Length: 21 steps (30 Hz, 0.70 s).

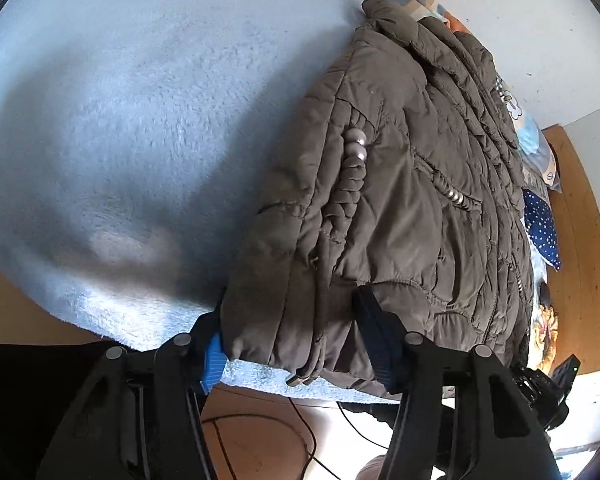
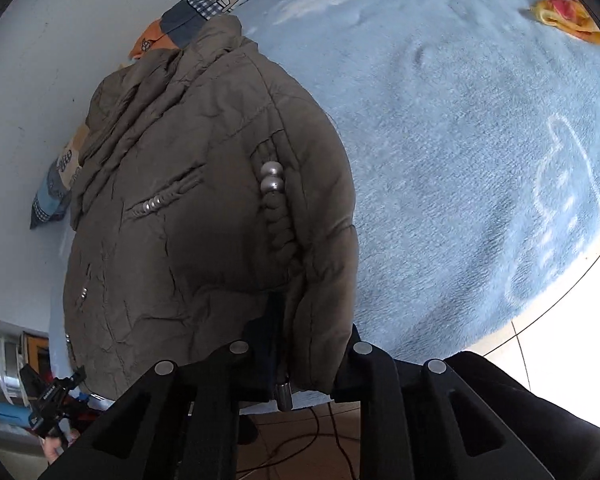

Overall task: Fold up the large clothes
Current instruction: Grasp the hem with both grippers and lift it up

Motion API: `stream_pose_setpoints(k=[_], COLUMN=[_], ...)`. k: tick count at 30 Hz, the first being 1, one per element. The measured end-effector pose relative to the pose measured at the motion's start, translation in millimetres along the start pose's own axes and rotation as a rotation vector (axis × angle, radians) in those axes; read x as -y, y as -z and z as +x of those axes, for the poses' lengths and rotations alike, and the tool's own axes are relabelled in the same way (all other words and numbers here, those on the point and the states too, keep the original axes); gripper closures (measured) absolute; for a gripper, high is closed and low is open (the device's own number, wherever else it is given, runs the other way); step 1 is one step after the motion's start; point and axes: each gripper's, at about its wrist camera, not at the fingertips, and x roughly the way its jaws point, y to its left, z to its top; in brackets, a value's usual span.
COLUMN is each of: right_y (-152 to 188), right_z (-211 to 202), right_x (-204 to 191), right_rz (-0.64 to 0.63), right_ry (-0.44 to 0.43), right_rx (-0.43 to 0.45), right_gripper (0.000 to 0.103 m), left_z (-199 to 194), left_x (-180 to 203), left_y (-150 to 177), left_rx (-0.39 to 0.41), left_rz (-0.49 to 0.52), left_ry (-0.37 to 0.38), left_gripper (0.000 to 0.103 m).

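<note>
My left gripper (image 1: 296,340) sits at the near hem of the brown puffer jacket (image 1: 400,184), its blue-tipped fingers (image 1: 214,360) half apart with a thick roll of the bottom corner between them; the padding fills the gap, so I read it as a grip on the hem. My right gripper (image 2: 300,356) is nearly closed, pinching a narrower fold of the same hem beside the dangling zipper pull (image 2: 283,394).

The jacket lies on the light blue fleece blanket (image 1: 112,128) at the near edge of the bed, already doubled lengthwise by the look of it, with the hem toward me and the collar (image 2: 216,36) far, near the patchwork pillow (image 2: 204,4).

I judge the step to be lifting the hem and carrying it toward the collar. To do it well I'd raise both corners together and level, keep all layers in the pinch, and lay the hem down square rather than dragging, since slippery quilting could slide apart. The pearl-trimmed pocket (image 2: 272,180) should end up flat inside.
</note>
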Motion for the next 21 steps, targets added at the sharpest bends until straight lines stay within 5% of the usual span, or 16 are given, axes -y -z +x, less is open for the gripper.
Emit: stream_pose_setpoints(k=[3,5,7,10,11,13,17,21], right_y=[-2,-4,-5,-6,-7,-7,-3,-7], right_z=[6,8,10,16,17,12,0,13], right_x=[0,4,11,20,19,8,-16,-7], right_rz=[0.027,0.047,0.075,0.113,0.113,0.071,-0.057,0.003], right_ry=[0.001,0.020,0.012,-0.025,-0.036,-0.049,0.012,-0.014], right_rx=[-0.007,-0.011,-0.020,-0.039,-0.040,-0.019,0.053,0.011], right_gripper=[0.074,0.058,0.057,0.056,0.065,0.085,0.087,0.082], left_z=[3,4,5,7,7,5,-2,5], left_x=[0,1,4,9,12,20,43,45], left_y=[-1,-2,-2,-1,-2,-2,6,6], left_rx=[-0.002,0.002,0.010,0.023,0.028,0.044,0.113,0.113], left_rz=[-0.006,-0.010,-0.002,0.026,0.043,0.084,0.221,0.241], left_ry=[-0.005,-0.007,-0.016,-0.029,-0.037,-0.030,-0.107,-0.144], left_gripper=[0.046,0.045,0.044,0.044,0.045,0.075,0.077,0.074])
